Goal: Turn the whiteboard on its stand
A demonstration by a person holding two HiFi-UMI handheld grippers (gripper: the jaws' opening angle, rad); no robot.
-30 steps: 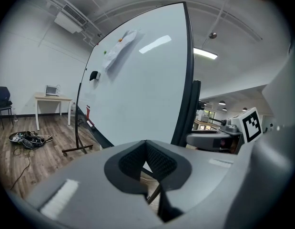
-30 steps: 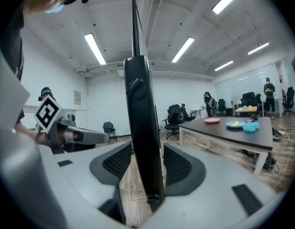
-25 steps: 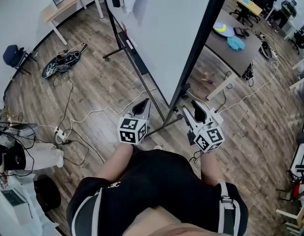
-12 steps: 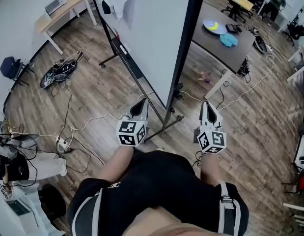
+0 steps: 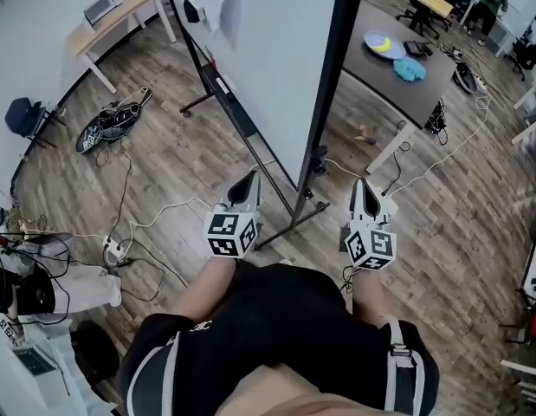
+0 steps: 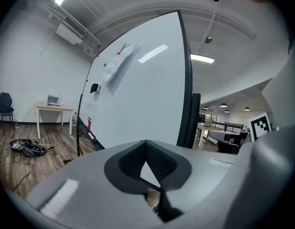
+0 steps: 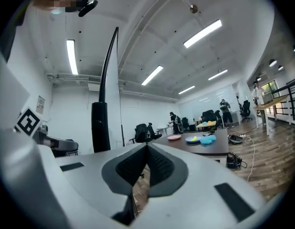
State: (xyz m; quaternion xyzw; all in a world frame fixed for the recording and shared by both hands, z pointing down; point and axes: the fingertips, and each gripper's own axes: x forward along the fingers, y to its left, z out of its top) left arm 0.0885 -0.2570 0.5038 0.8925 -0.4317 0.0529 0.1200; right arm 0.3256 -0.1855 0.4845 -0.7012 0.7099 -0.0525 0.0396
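Grippers are flanking the near end of the whiteboard (image 5: 268, 50), which is standing upright on its stand (image 5: 289, 219) on the wood floor (image 5: 164, 172). The left gripper (image 5: 250, 180) is hovering beside the stand's near foot, jaws clenched on nothing. The right gripper (image 5: 364, 187) is hanging past the black end post (image 5: 332, 68), also clenched and empty. Neither is touching the board, so the turning looks yet to begin. Its long axis is running away toward the far-left desk (image 5: 112, 20), with the white face looking left.
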